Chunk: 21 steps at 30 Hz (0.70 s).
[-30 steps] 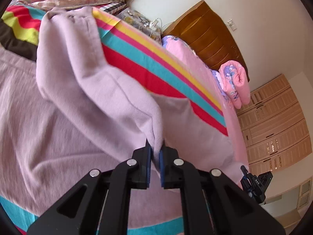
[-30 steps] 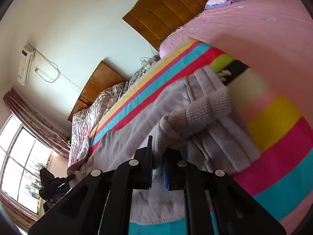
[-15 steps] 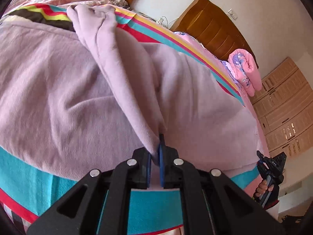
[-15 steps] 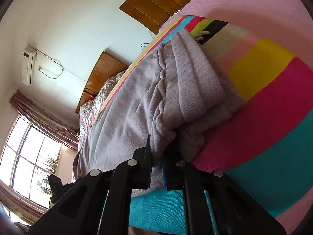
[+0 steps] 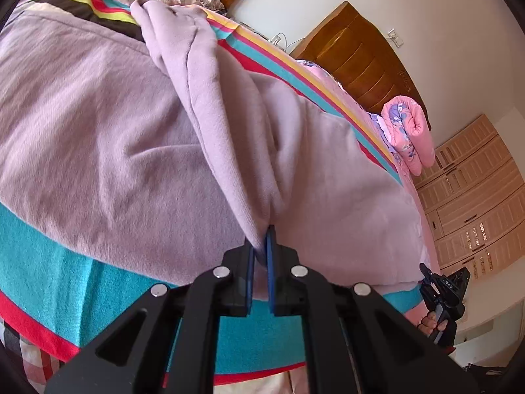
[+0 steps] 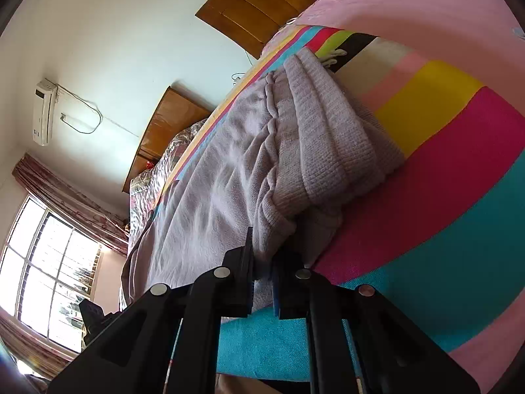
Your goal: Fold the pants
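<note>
Pants (image 5: 115, 124) lay spread across the striped blanket (image 5: 42, 262) on the bed, lilac fabric covering most of it. One fold of the pants rose as a ridge from the far side down to the left gripper (image 5: 260, 246), whose jaws were pressed together on the thin edge of that fold. In the right wrist view the right gripper (image 6: 262, 259) was likewise clamped on cloth, at the ribbed waistband (image 6: 328, 151), which lay bunched near the blanket's yellow and pink stripes.

Risks, as judged:
- The left pinch held only a narrow bit of edge. A pull across the bed could slip it out, and the fold would drop crooked.
- The waistband was thick and rumpled. The right jaws may have caught only the top layer, so the layers beneath could lag and wrinkle.
- The blanket sat directly under both grips. It could be lifted along with the cloth.

Not readable:
- How many layers each gripper held.
- Where the leg ends lay, since the fabric ran out of view.
- The other gripper (image 5: 443, 295) showed small at the left view's edge, with a hand (image 5: 431, 323) on it. Its jaws were not discernible there.
</note>
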### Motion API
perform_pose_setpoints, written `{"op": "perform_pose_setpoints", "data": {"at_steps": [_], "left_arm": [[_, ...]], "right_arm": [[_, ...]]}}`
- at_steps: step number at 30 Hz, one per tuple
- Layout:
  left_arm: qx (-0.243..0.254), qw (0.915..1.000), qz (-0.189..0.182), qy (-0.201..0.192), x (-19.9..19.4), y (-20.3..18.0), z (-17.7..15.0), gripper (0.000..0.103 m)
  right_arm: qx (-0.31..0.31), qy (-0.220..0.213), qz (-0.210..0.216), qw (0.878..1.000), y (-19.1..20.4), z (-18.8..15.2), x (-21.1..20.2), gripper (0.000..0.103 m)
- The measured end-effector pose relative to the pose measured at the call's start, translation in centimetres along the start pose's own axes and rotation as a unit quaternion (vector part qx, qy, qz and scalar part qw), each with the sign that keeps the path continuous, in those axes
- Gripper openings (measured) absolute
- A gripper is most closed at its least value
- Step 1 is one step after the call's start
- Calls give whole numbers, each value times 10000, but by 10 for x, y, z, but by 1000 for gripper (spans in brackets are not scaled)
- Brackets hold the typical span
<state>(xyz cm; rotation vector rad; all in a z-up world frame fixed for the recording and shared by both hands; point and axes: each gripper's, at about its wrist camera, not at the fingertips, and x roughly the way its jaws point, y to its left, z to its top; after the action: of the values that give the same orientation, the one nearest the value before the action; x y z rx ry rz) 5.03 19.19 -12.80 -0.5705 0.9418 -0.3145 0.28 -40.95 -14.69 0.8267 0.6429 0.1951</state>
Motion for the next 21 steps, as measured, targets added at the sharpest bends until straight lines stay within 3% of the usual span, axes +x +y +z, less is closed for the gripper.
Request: {"op": "perform_pose_setpoints", "data": {"at_steps": [9,11,13,17,19,21], "left_arm": [[22,10000,14,12,-2,2,5,8],[-77,10000,-24,52,-1,4,6,28],[-72,10000,-55,-20,1,-3,9,38],[-45,9999,-103,-31,1,-8,17,45],[-16,9999,17,108,9,-11,20,44],[-129,9998,107,113,13,-8,20,15]], "right_arm": [[15,8,-43,10000,1,-3,-2,12],[26,15,-94,10000,5,-4,-2,17],[-41,36,-134,9999,12,-6,-3,21],[-28,36,-140,9999,14,-8,-4,22],[3,32,-112,9999,11,-8,-2,21],[12,3,-108,9999,10,-7,0,19]]}}
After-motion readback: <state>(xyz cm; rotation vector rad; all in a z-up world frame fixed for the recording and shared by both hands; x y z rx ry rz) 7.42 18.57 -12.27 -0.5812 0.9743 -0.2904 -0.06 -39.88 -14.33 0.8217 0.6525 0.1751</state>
